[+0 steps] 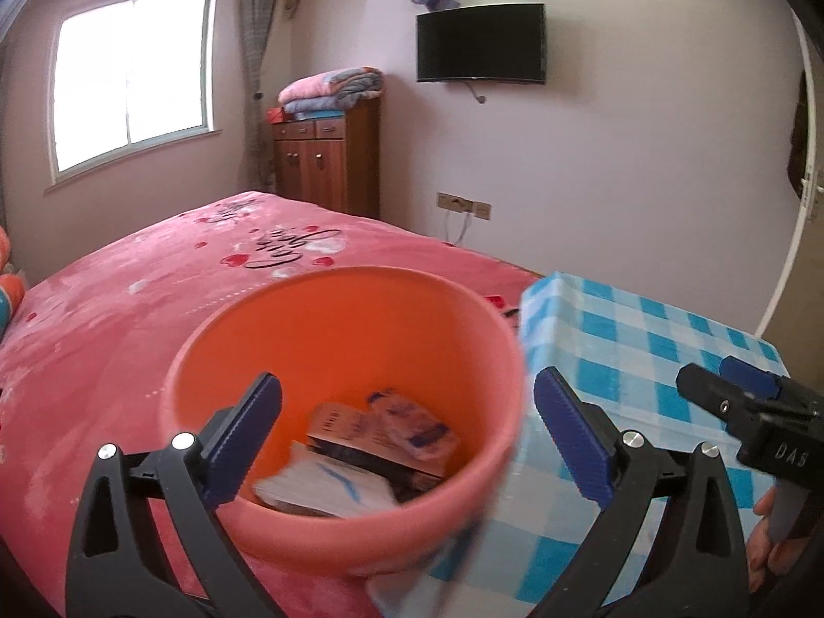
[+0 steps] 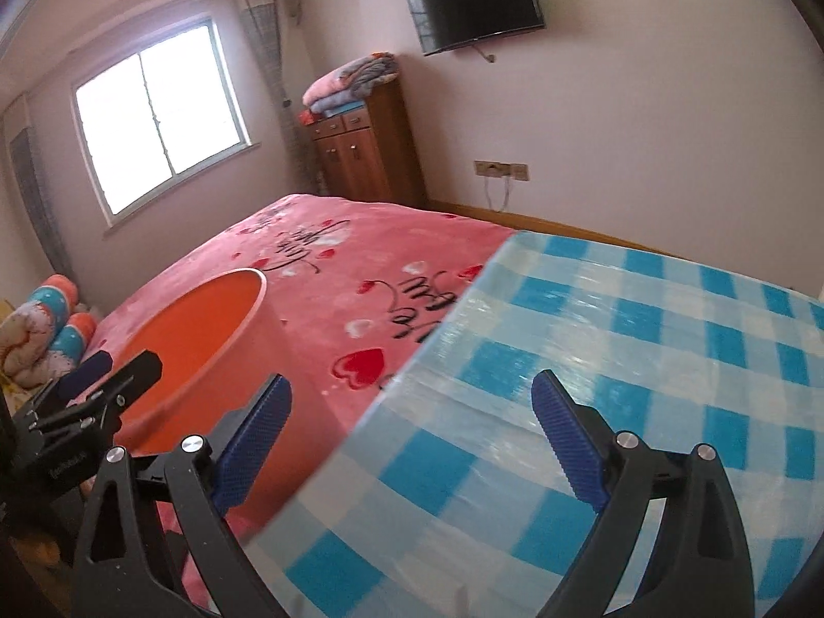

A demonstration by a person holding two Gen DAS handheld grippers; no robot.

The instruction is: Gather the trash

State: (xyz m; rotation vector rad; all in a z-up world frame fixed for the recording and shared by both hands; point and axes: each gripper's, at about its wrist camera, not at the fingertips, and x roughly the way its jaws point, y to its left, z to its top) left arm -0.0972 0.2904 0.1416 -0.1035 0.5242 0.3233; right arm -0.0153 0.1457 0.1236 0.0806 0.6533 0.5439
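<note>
The round orange plastic bin (image 1: 340, 401) sits straight ahead of my left gripper (image 1: 407, 443), its mouth facing up and its near rim between the spread jaws; my right gripper (image 2: 412, 443) has it off to the left, over the blue-and-white checked tablecloth (image 2: 592, 360). Wrappers and a small carton (image 1: 360, 438) lie at the bin's bottom. Both grippers stand wide and grasp nothing.

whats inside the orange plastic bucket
The orange plastic bucket holds a brown printed carton, a crumpled clear wrapper and white paper packaging. Its bottom and anything beneath them are covered.
</note>
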